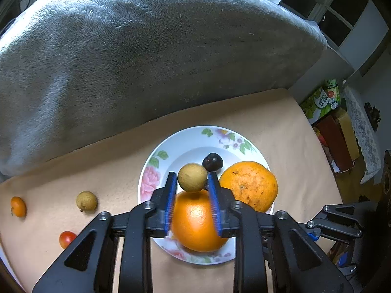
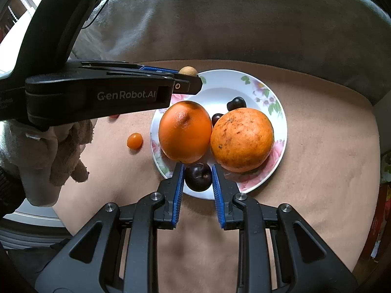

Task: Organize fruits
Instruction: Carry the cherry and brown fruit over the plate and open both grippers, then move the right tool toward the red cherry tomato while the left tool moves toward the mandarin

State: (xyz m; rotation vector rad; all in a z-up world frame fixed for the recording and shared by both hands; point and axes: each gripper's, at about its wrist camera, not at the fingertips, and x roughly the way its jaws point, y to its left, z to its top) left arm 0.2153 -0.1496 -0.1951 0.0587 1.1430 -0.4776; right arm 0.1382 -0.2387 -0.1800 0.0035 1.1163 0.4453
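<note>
- Left wrist view: the left gripper [image 1: 192,183] points steeply down over a white floral-rimmed plate [image 1: 185,141]. A round tan-brown longan [image 1: 192,177] sits between its blue pads, on top of a smooth bright orange [image 1: 195,227]. The jaws look slightly parted and the pads are only just clear of the longan, not pressing it.
- Right of the fingers on the same plate lies a speckled rough-skinned orange [image 1: 249,185], and just beyond the tips a small dark plum [image 1: 212,162].
- Far left of the gripper, on the tan cloth [image 1: 281,134], lie a second longan [image 1: 86,201], a small orange tomato [image 1: 18,206] and a red cherry tomato [image 1: 66,238].
- Right wrist view: the right gripper [image 2: 198,178] reaches the plate's near rim. A round dark purple plum [image 2: 198,176] rests on the plate between its pads. The jaws are barely open and the pads flank the plum without squeezing it.
- Both oranges sit just beyond the tips. A gloved hand [image 2: 48,151] is at far left.
</note>
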